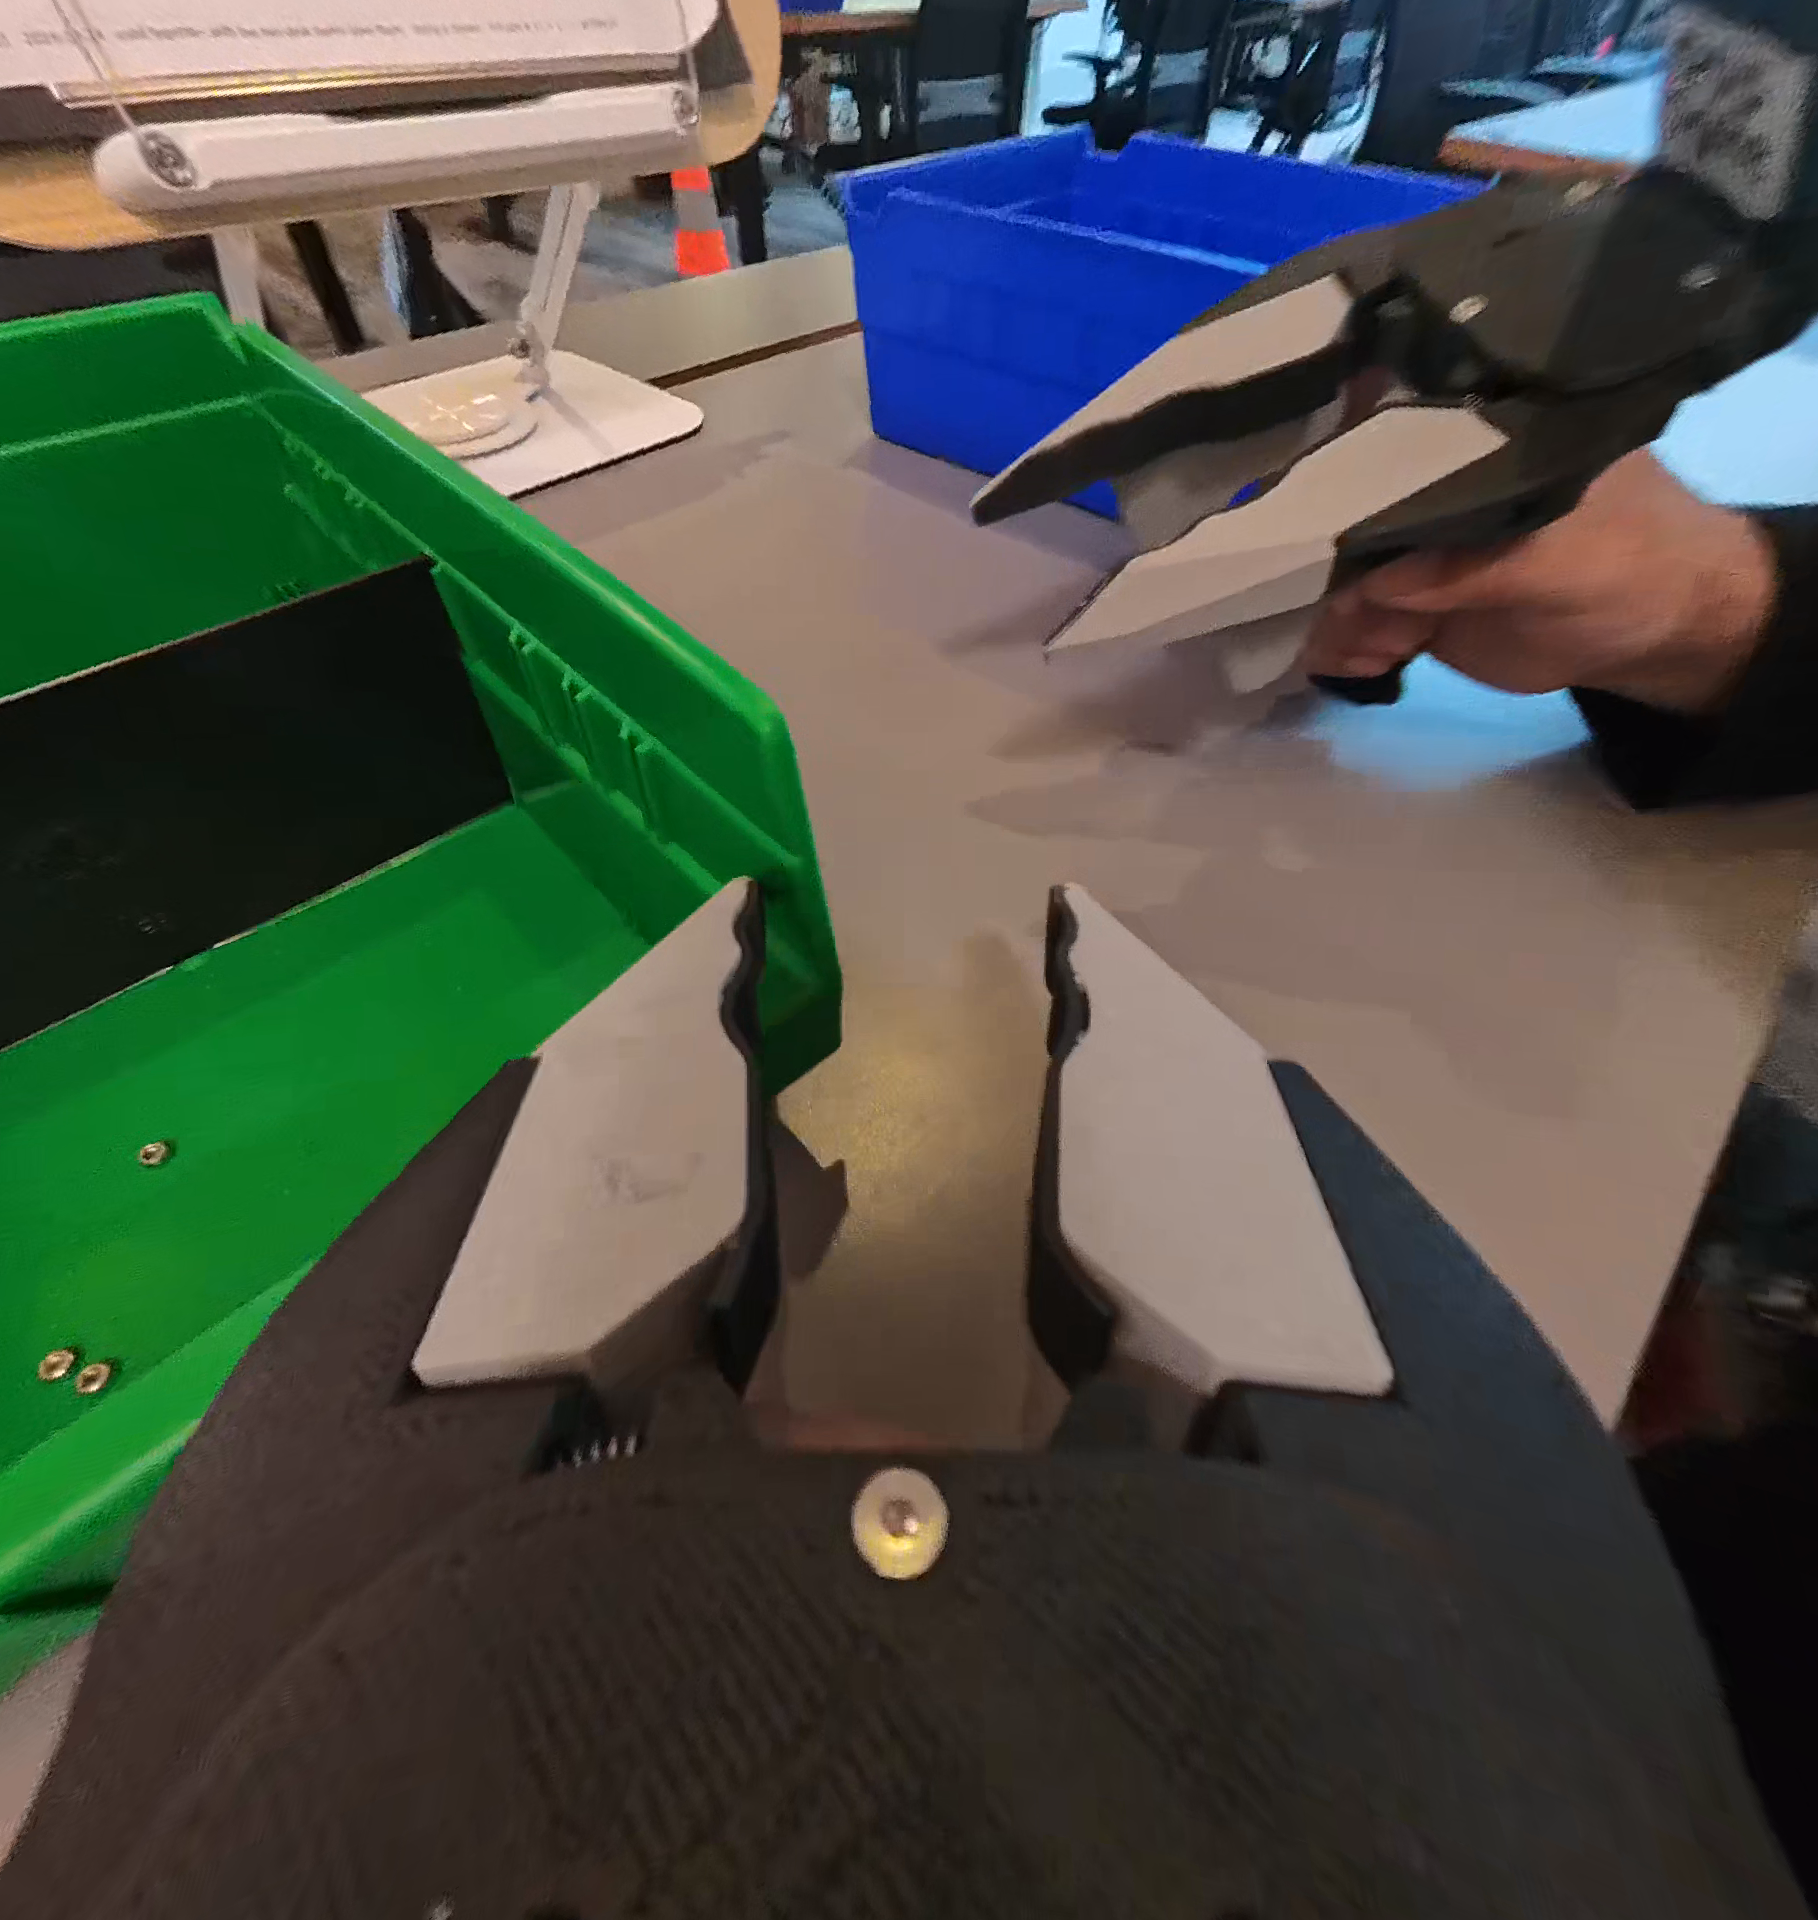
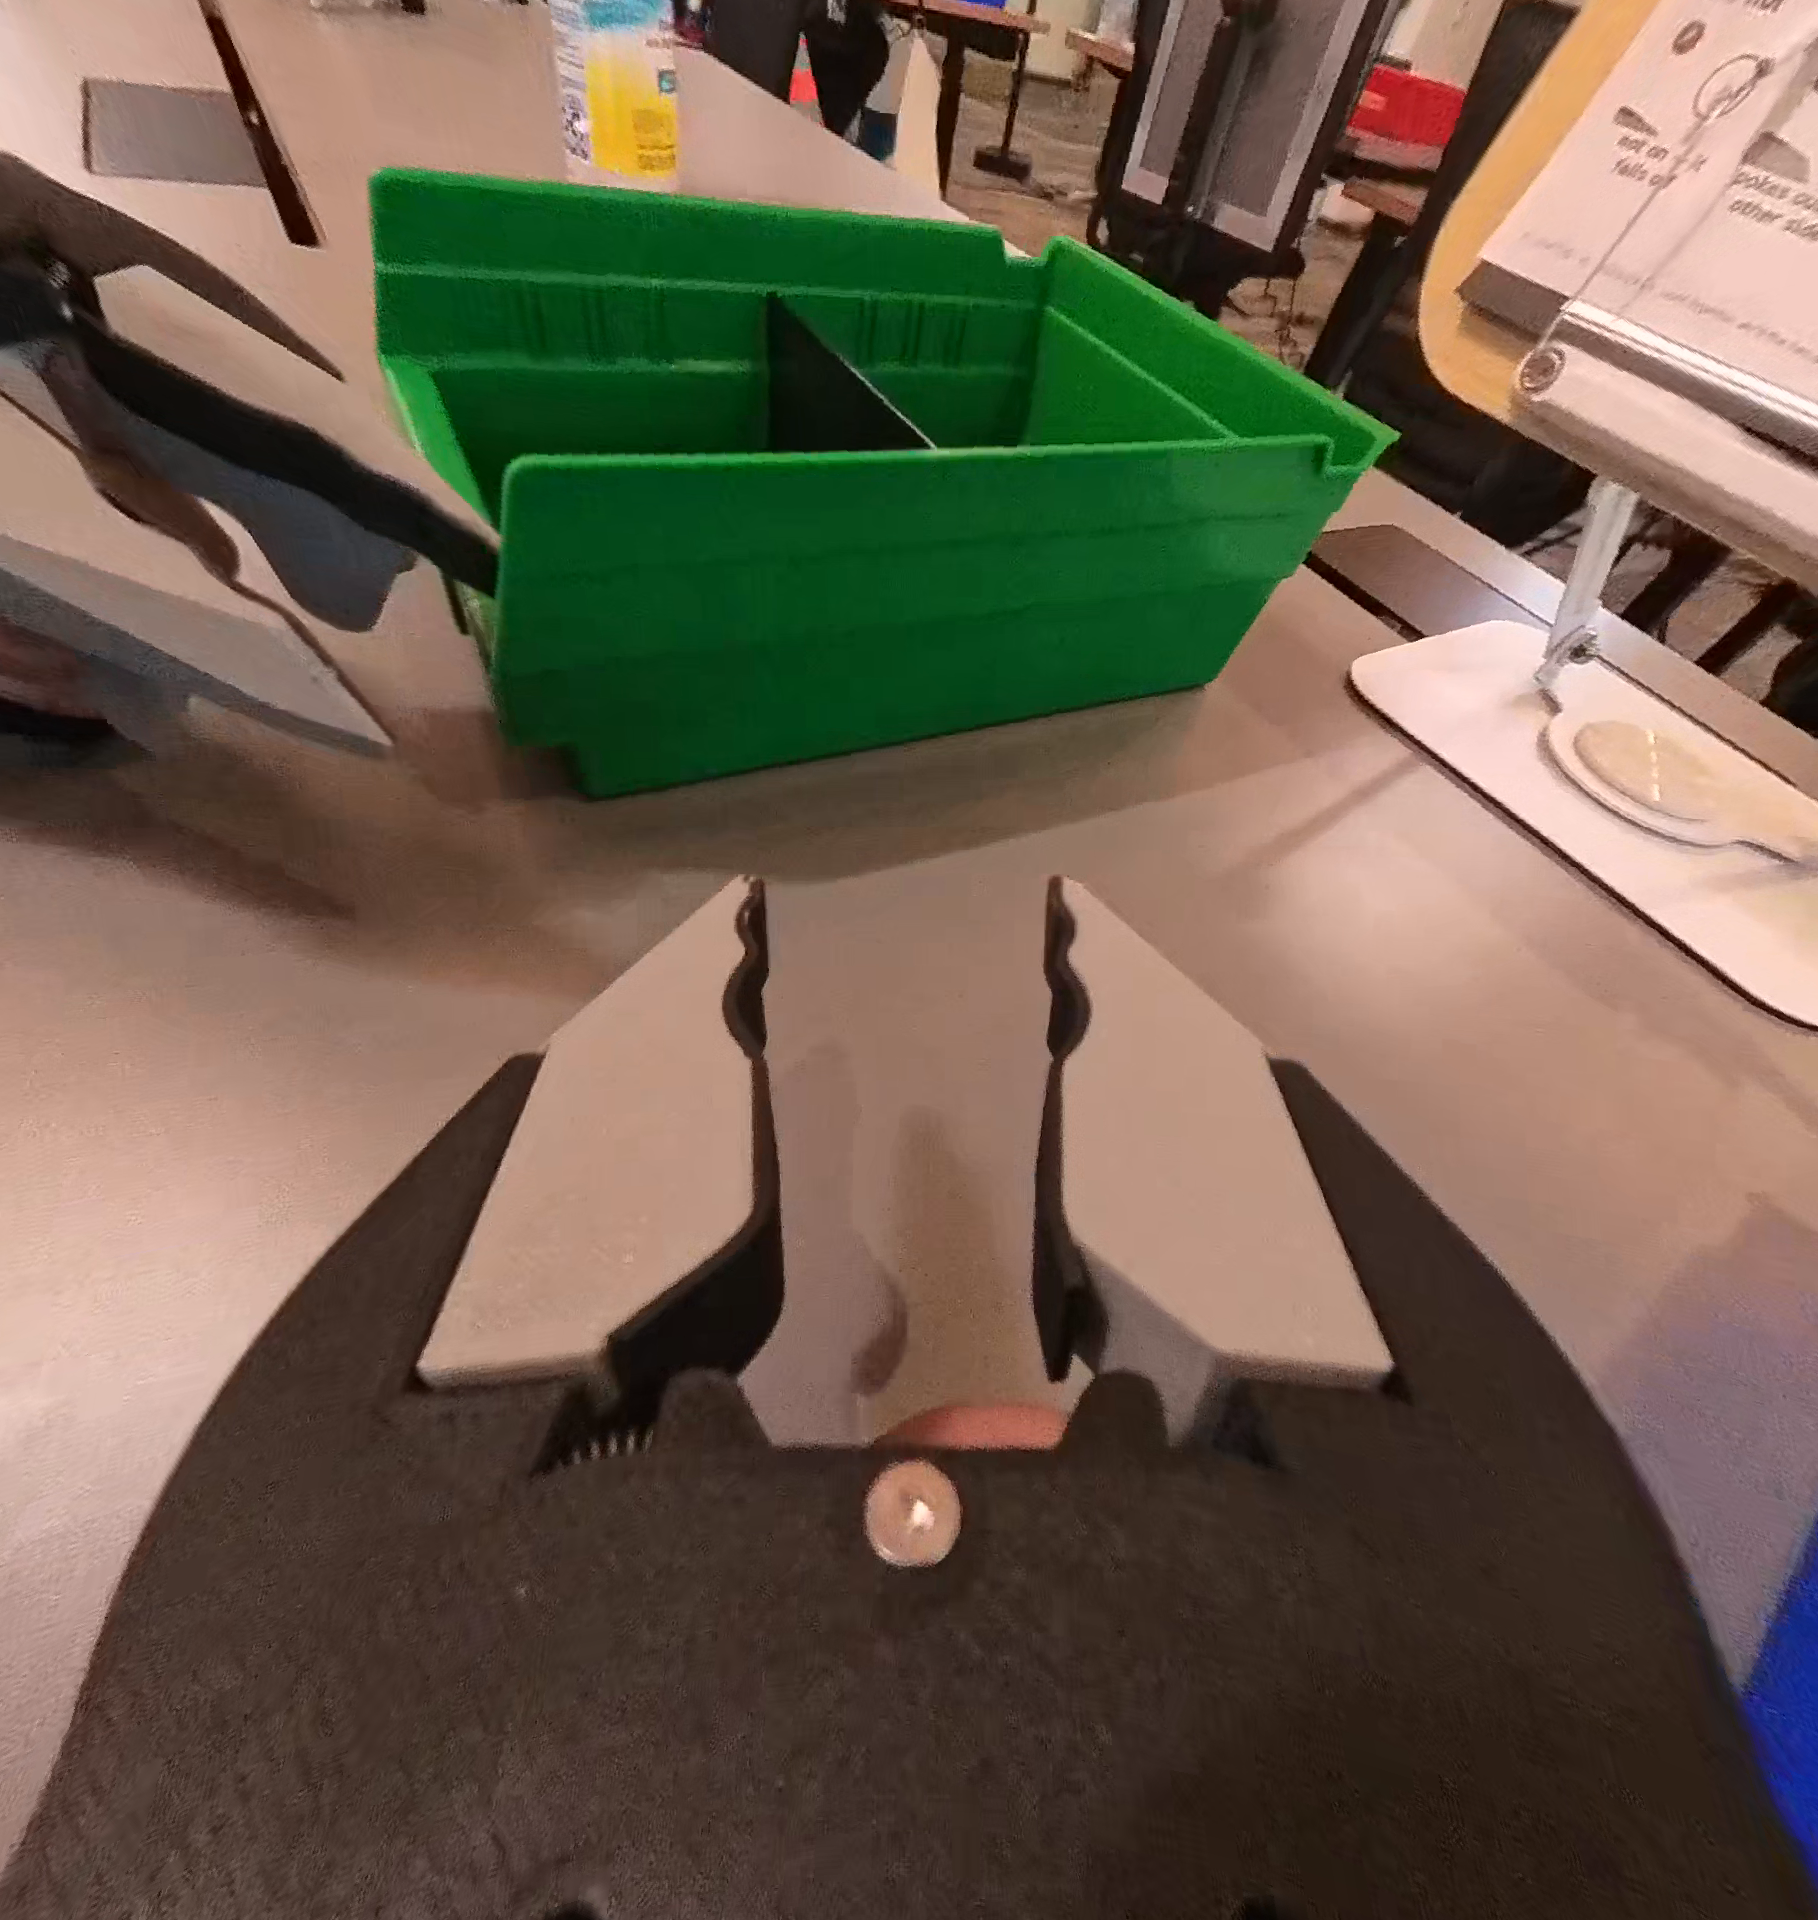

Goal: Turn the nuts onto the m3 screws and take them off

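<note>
A green bin (image 1: 614, 665) with a black divider (image 1: 209, 748) stands on the grey table at my left. Three small brass nuts (image 1: 154, 1152) lie on its floor in the near compartment. My left gripper (image 1: 900, 904) is open and empty, just beside the bin's near right corner, above the table. My right gripper (image 2: 905, 899) is open and empty, over bare table in front of the green bin (image 2: 884, 582). It also shows in the left wrist view (image 1: 1014, 577), held by a hand at the right. No screws are visible.
A blue bin (image 1: 1040, 301) stands at the back of the table. A white document stand (image 1: 541, 426) with a sheet on it is behind the green bin and shows at the right in the right wrist view (image 2: 1632, 779). The table edge (image 1: 1694, 1195) runs at the right.
</note>
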